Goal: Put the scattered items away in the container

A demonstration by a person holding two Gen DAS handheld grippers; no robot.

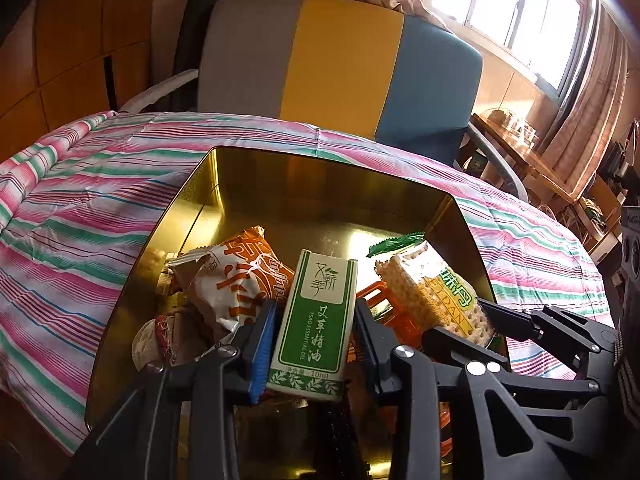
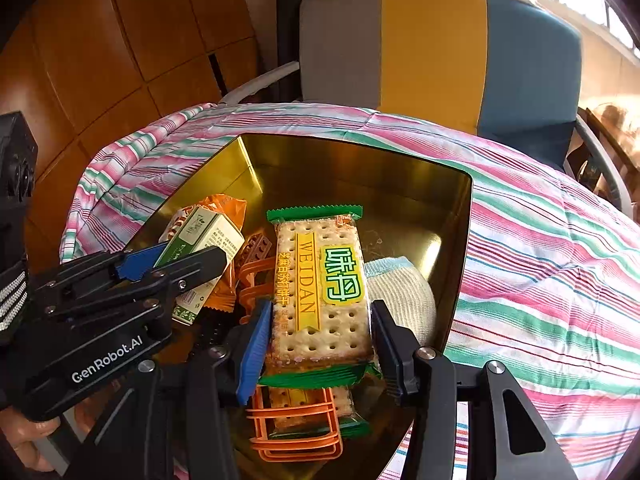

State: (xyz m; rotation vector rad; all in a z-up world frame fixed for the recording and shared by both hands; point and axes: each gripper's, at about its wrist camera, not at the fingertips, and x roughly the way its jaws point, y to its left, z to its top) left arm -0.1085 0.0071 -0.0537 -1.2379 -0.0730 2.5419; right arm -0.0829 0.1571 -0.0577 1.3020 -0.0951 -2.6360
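Note:
An open gold tin [image 1: 256, 184] sits on a striped quilt. My left gripper [image 1: 314, 312] is shut on a green and white essential-oil box [image 1: 312, 320], held upright over the tin's near side. Beside it lie an orange snack packet [image 1: 236, 276] and a brownish pouch [image 1: 160, 340]. My right gripper [image 2: 320, 312] is shut on a green-edged cracker packet [image 2: 324, 292] above the tin [image 2: 360, 168]. Under that packet lie orange plastic clips [image 2: 296, 420] and a second cracker packet. A white cloth bundle [image 2: 404, 296] rests at the tin's right wall. The left gripper [image 2: 192, 252] with its box [image 2: 200, 240] shows at the left.
The pink, green and white striped quilt [image 1: 100, 208] surrounds the tin on all sides. A chair with a grey, yellow and blue back [image 1: 340, 60] stands behind it. Wooden panels lie to the left, a window and wooden table [image 1: 520, 148] to the right. A hand [image 2: 24, 440] holds the left gripper.

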